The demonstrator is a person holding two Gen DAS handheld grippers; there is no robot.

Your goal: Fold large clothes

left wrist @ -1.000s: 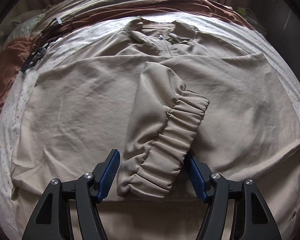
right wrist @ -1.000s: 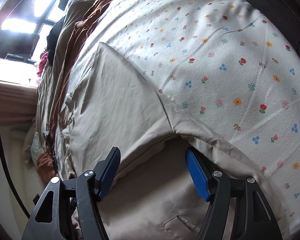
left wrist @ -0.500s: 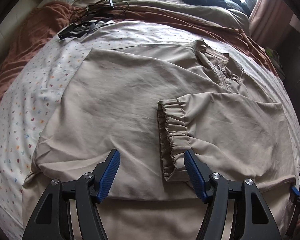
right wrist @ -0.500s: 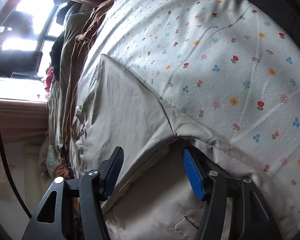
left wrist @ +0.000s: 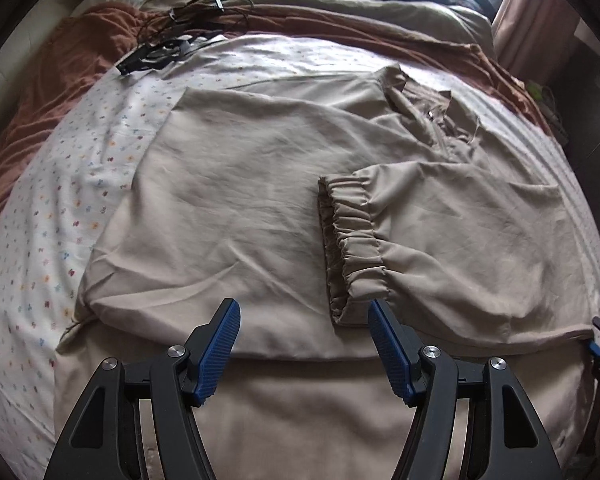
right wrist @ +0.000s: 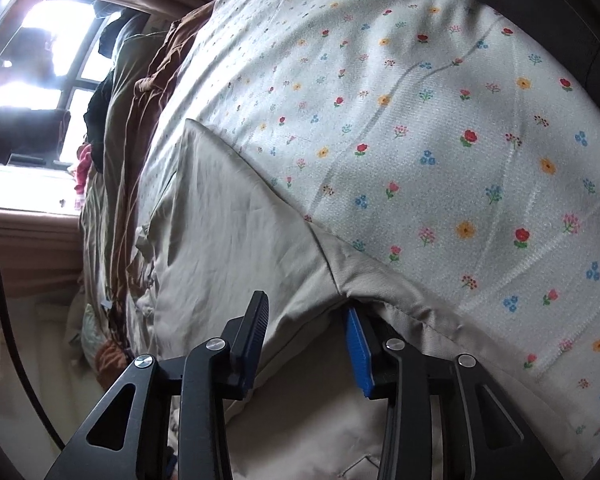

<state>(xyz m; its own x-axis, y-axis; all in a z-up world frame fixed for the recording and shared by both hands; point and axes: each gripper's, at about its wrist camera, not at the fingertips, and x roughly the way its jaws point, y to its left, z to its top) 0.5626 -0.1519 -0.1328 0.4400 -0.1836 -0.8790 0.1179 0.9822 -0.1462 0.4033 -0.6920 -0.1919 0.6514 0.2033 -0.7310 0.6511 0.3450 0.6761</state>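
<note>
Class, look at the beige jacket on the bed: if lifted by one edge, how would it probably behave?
The jacket would likely drape and sag: thin fabric, soft creases. Its folded sleeve would probably slide off, since it only lies loose on top. The elastic cuff looks bunched, so it may give a firmer grip.

No legible text, labels, brands or numbers in either view. Black device [left wrist: 156,54] at the bed's far edge perhaps marked; too small to read.
</note>
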